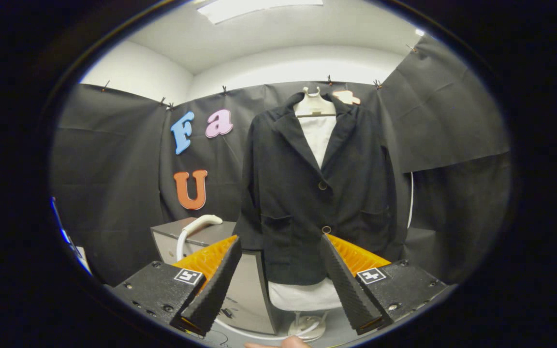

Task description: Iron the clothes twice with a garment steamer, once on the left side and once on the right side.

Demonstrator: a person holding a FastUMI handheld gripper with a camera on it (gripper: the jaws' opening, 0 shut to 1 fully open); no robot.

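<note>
- Steamer (196, 227) isn't picked up yet — its pale curved handle lies on top of a grey box (189, 241), beyond the left finger and off to the left of the jacket.
- Gripper (281, 282) is spread wide, nothing between the fingers (213, 285), just open air with the jacket hem and the stand showing through the gap.
- Both fingers point up and forward, tips sitting roughly level with the bottom of the jacket, one either side of its lower button.
- Jacket (317, 193) is dark, hung straight ahead on a pale hanger (315, 106), front facing the camera, two buttons down the middle, a flap pocket on each side.
- White cloth (319, 133) shows in the open collar and again below the hem, so something white hangs under the jacket.
- Stand (307, 326) with a pale base sits under the jacket, low between the fingers.
- A white hose runs down from the steamer handle along the front of the box.
- Fingertip (288, 343) of a person pokes in right below the stand — can't tell more than that.
- Black cloth wall behind everything, white ceiling with a light panel above.
</note>
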